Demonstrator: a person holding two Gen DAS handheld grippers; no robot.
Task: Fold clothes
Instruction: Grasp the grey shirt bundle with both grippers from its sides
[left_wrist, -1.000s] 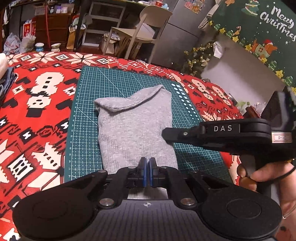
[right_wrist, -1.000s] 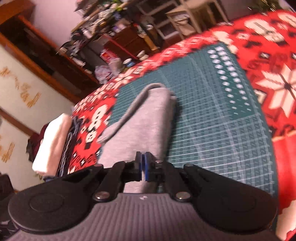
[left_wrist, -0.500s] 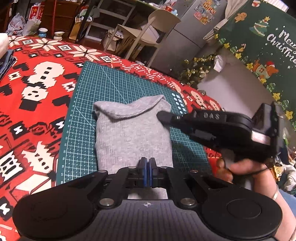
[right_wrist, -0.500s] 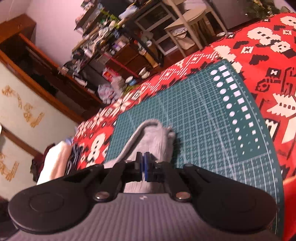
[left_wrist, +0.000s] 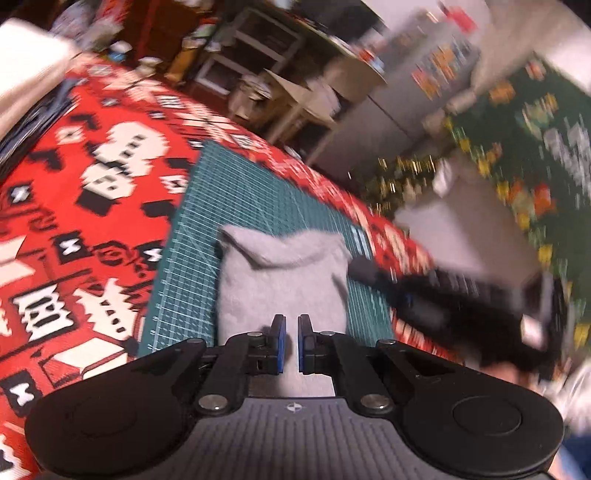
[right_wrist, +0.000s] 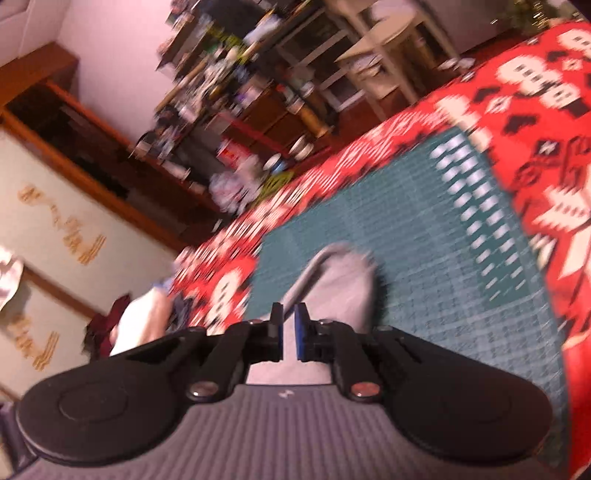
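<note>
A grey garment (left_wrist: 284, 284) lies folded into a narrow rectangle on the green cutting mat (left_wrist: 221, 192). My left gripper (left_wrist: 291, 343) is over its near edge, the blue pads a narrow gap apart with only the cloth below showing between them. My right gripper (left_wrist: 360, 271), blurred, reaches in from the right, its tip at the garment's right edge near the far corner. In the right wrist view the right gripper (right_wrist: 289, 332) hangs over the same garment (right_wrist: 340, 284). Its jaws are opening, with nothing pinched between the pads.
The mat (right_wrist: 424, 240) lies on a red patterned tablecloth (left_wrist: 74, 221). A stack of folded clothes (left_wrist: 29, 74) sits at the far left of the table, also in the right wrist view as a stack (right_wrist: 136, 325). Chairs, shelves and clutter stand beyond the table.
Both pairs of pads, pressed together before, now stand slightly apart. The left view has rolled and tilted. The right gripper has swung in to the garment's right edge.
</note>
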